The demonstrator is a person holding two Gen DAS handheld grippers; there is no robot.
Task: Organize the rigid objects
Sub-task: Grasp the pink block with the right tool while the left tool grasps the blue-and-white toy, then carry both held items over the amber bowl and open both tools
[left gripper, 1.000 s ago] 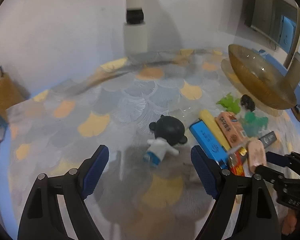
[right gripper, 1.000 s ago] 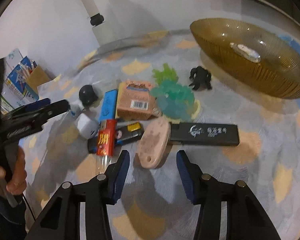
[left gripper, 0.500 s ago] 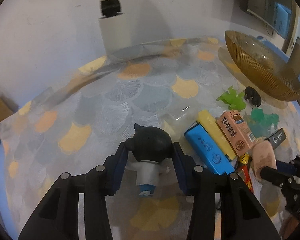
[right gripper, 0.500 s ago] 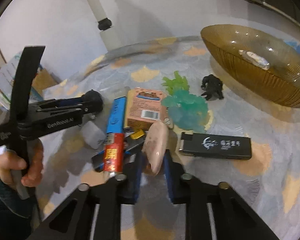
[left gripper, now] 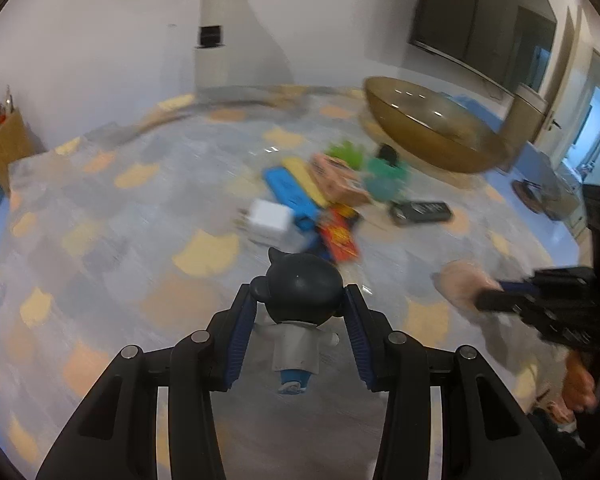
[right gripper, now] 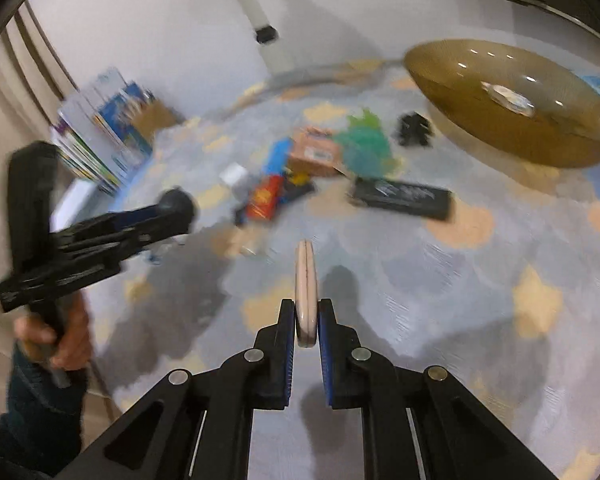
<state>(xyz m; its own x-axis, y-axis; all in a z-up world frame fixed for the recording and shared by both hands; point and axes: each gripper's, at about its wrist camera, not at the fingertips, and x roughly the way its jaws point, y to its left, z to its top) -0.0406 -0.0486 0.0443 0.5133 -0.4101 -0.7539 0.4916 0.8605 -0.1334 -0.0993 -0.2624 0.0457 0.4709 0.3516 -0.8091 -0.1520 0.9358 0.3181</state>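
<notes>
Toy figurine (left gripper: 300, 320) with a round black head and a white body hangs above the patterned tablecloth (left gripper: 100, 264), pinched at the head between the blue pads of the left gripper (left gripper: 300, 312); its blue feet point down toward the camera. The jaws stand partly closed, pressing on either side of the head.

The right gripper (right gripper: 306, 324) is clamped almost fully together on a thin pink oval case (right gripper: 306, 288), held edge-on so that its seam runs up the middle. The case is clear of the cloth, well short of the pile.

That pile lies in the middle of the table (much of it smeared by motion blur): a white cube-shaped charger (left gripper: 269, 222), a blue bar (left gripper: 294, 196) and a yellow bar (left gripper: 304, 178) side by side, an orange carton (left gripper: 338, 180), a red packet (left gripper: 340, 236), a flat black box (left gripper: 420, 211) off to the right, a green toy (left gripper: 346, 154), a teal toy (left gripper: 384, 176), and a small black figure (right gripper: 414, 130) nearest the bowl.

An amber glass bowl (right gripper: 512, 108) sits at the far right of the table with one small pale object (right gripper: 510, 98) inside it; what that is I cannot tell. In the right wrist view a person's hand (right gripper: 56, 340) grips the left gripper's handle, and a stack of books (right gripper: 96, 144) stands at the table's far left edge.
</notes>
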